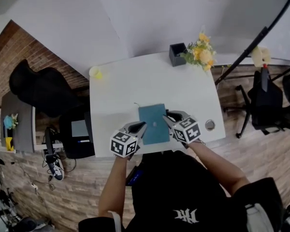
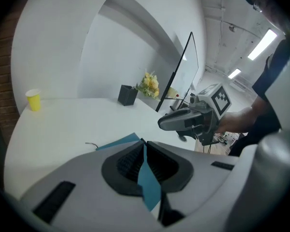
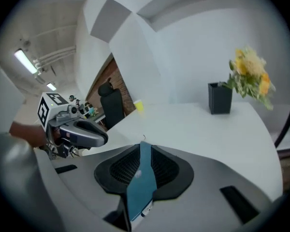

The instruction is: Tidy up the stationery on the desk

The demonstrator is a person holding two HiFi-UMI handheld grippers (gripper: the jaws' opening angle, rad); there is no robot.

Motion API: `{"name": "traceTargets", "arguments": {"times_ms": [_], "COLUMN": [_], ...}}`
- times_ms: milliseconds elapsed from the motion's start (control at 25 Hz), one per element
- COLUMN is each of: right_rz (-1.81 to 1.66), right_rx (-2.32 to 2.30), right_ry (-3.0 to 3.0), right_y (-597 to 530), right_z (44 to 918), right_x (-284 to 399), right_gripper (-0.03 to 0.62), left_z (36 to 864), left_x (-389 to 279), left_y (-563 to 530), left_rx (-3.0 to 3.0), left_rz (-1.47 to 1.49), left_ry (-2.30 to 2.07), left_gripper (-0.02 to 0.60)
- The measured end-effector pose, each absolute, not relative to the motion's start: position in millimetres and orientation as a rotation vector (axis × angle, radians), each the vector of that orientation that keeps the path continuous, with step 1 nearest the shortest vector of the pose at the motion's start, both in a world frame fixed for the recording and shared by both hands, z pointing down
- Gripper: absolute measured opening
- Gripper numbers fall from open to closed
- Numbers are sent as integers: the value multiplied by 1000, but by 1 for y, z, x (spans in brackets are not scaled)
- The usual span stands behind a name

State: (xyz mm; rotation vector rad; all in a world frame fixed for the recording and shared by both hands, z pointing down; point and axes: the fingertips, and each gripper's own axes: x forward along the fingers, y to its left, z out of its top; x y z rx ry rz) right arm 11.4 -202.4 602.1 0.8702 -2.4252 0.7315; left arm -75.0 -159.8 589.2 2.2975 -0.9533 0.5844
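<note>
A teal notebook [image 1: 153, 123] is held over the near middle of the white desk [image 1: 125, 86]. My left gripper [image 1: 139, 128] is shut on its left edge, and the teal cover [image 2: 147, 175] shows squeezed between the black pads [image 2: 128, 161]. My right gripper [image 1: 170, 120] is shut on the right edge, where the notebook [image 3: 141, 182] stands edge-on between the pads [image 3: 166, 170]. A thin ribbon [image 1: 136, 104] trails from its far corner. Each gripper shows in the other's view: the right gripper [image 2: 191, 120] and the left gripper [image 3: 72, 129].
A black pen holder [image 1: 177, 53] stands at the desk's far edge beside yellow flowers [image 1: 201, 51]. A yellow cup [image 1: 95, 72] sits at the far left corner. A round grommet [image 1: 210, 125] is near the right front. A black chair [image 1: 38, 88] stands left of the desk.
</note>
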Motion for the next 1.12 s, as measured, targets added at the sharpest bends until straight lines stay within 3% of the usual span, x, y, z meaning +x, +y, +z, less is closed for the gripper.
{"name": "traceTargets", "arguments": {"times_ms": [360,680,1120], "right_rz": [290,301,336], "right_rx": [832,673,618], "right_ry": [-2754,-2954,-3091], "right_y": [-205,-153,-30], "right_z": [468,423,403], "right_x": [-7,-8,-23], "right_gripper": [60,51,51], "left_z": [486,413,396], "left_x": [-83,-107,-150], "left_y": [-162,-122,-3], "left_rx": [2467,2586,2630], "left_rz": [365,192,6], "left_ry": [-1104,-1201,-1175], "left_gripper": [15,13,12]}}
